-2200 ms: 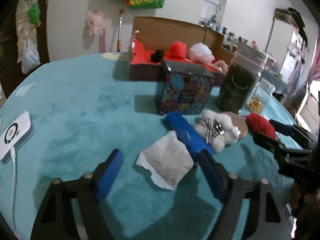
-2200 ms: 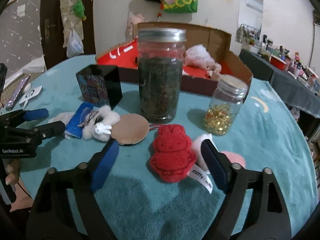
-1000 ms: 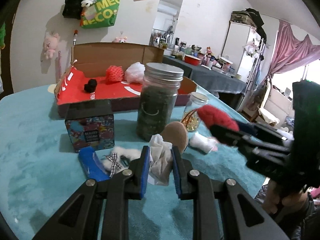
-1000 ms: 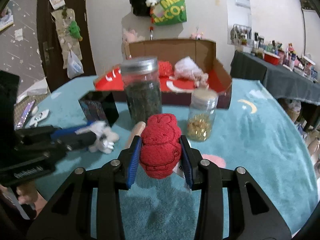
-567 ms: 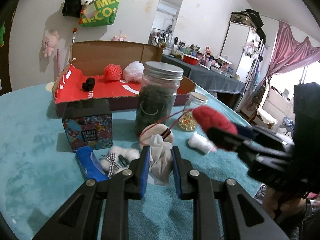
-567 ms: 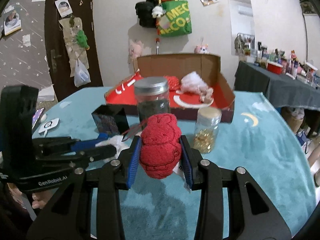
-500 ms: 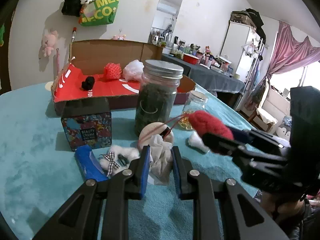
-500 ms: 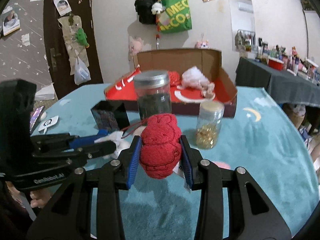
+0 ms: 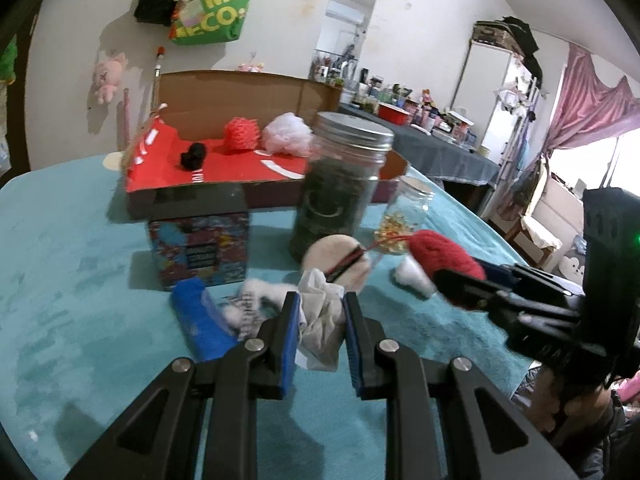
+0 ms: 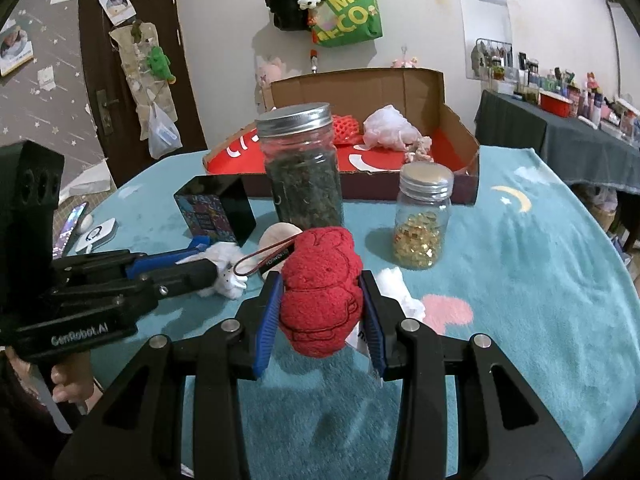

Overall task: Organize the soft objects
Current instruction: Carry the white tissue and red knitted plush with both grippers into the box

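Left wrist view shows your left gripper pinched nearly closed on the crumpled white tissue, held clear of the teal tablecloth. Between you and the red-lined cardboard box stand the patterned box, the tall jar and the small jar, so I would carry the tissue up and over them rather than through the gap. Keep the pinch firm; a tissue weighs next to nothing and will likely slip out if the jaws ease. The red mesh ball and white puff already lie at the back of the box, so aim for the bare red floor in front. Right wrist view shows your right gripper closed partway on the red plush, squeezing its sides, with a white tag hanging under the right pad. The tall jar sits straight ahead, the small jar to its right, and a red cord by the tan disc lies close to your left-hand tool. Lift first, then go forward, and mind that the two tools do not cross paths over the box.
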